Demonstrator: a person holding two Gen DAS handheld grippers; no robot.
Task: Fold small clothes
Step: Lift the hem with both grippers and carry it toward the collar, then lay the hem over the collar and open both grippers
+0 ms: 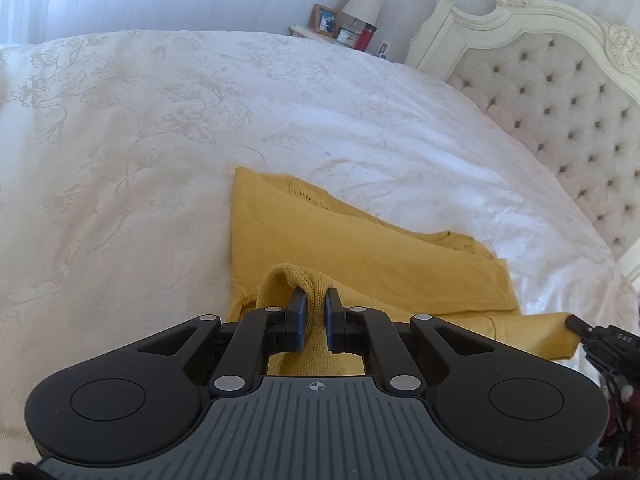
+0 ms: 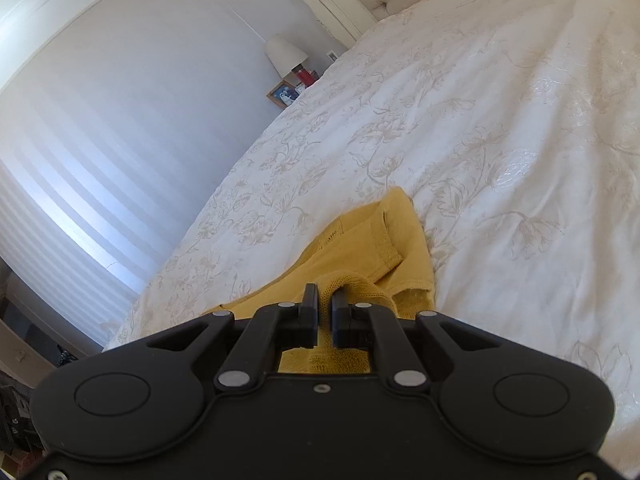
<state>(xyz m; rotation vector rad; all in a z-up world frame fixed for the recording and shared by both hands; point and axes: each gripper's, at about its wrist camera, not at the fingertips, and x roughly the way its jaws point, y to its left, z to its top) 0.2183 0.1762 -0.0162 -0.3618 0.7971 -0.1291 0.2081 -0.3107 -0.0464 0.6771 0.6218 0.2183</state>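
Note:
A mustard-yellow knit garment (image 1: 340,240) lies partly folded on the white bedspread (image 1: 140,140). My left gripper (image 1: 315,300) is shut on a raised fold of its near edge, with the knit pinched between the blue pads. My right gripper (image 2: 325,300) is shut on another bunched edge of the same garment (image 2: 360,248). The right gripper's tip also shows in the left wrist view (image 1: 576,325), holding the garment's right corner. The cloth under both grippers is hidden.
A tufted cream headboard (image 1: 560,92) stands at the right of the bed. A bedside shelf with a lamp (image 1: 362,4), a photo frame (image 1: 325,20) and a red object (image 1: 365,38) sits beyond the bed. A striped wall (image 2: 100,120) lies behind.

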